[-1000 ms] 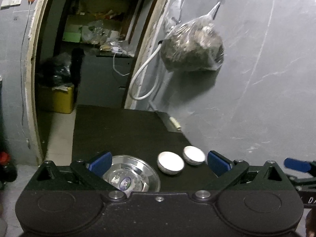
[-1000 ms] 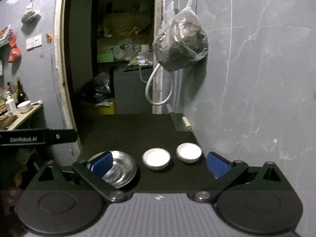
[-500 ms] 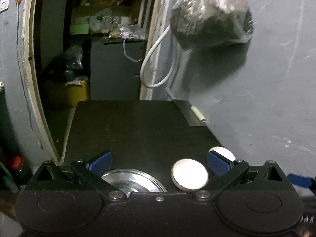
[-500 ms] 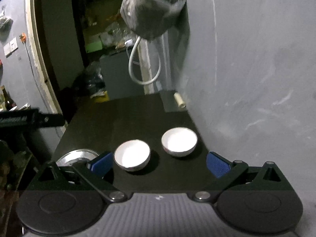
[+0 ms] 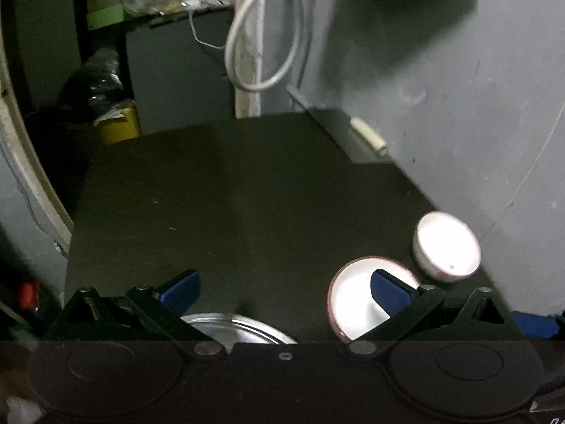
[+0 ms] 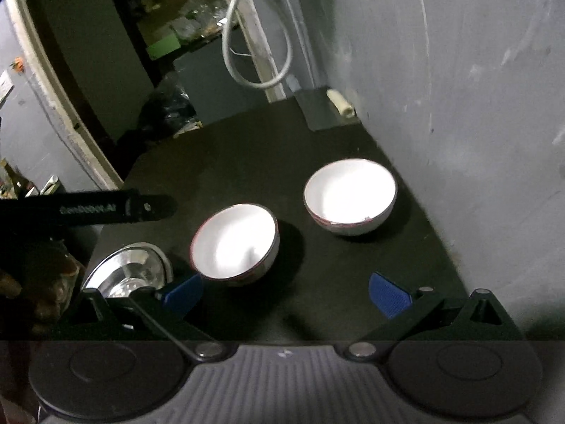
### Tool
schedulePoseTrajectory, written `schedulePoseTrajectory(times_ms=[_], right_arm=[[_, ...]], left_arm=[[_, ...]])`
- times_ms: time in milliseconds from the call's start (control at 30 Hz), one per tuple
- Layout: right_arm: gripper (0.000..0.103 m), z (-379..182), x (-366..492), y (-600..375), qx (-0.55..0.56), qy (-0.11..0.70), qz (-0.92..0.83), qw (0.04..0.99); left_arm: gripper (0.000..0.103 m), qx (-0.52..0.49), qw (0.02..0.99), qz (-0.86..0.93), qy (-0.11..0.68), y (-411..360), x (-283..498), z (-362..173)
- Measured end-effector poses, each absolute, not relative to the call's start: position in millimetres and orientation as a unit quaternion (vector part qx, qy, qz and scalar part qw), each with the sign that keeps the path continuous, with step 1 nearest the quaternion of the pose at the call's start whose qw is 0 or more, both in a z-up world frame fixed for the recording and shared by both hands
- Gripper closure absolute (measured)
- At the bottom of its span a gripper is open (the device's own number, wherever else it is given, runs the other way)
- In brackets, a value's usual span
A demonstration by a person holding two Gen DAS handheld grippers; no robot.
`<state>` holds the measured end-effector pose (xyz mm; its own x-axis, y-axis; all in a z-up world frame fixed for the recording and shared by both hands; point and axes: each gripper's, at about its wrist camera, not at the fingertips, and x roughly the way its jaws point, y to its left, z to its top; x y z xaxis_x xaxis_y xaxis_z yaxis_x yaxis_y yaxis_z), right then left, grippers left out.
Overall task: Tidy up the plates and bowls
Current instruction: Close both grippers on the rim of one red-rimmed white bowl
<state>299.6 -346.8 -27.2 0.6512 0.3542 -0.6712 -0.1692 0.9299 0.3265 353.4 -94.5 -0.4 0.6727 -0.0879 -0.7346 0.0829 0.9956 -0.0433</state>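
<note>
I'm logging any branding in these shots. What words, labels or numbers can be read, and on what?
"GenRobot.AI", blurred and only just legible: on the black bar of the left hand-held gripper, seen in the right wrist view.
White characters at the bottom right corner of the left wrist view: cut off, unreadable.
Steel dish and two white bowls: no readable text.

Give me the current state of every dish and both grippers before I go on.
Left gripper: open, empty, low over the table.
Right gripper: open, empty.
Steel plate: upright on the black table, nothing visible stacked on it.
Near white bowl: upright, empty, standing apart.
Far white bowl: upright, empty, by the wall, not stacked.
</note>
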Motion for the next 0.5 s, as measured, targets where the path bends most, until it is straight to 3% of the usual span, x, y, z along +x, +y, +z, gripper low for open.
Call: schedulePoseTrajectory(times_ms=[233, 300, 367, 500], right_arm=[[0.001, -40.0, 313.2, -339.1, 0.131, 0.390, 0.138, 0.901], [0.009, -41.3, 315.8, -338.2, 0.136, 0.392, 0.139, 0.899], [0.010, -43.2, 319.1, -336.6, 0.136, 0.395, 0.137, 0.898], [0.017, -46.1, 324.6, -335.0, 0.140, 0.399, 0.139, 0.895]], left_arm=[[0.001, 0.040, 0.900, -0.073, 0.429, -103.2, 373.2, -23.2], [0.001, 0.049, 0.898, -0.075, 0.430, -106.3, 375.8, -26.0], [0.002, 0.051, 0.896, -0.085, 0.432, -109.0, 377.7, -27.3], [0.014, 0.055, 0.892, -0.102, 0.437, -115.0, 382.1, -29.0]])
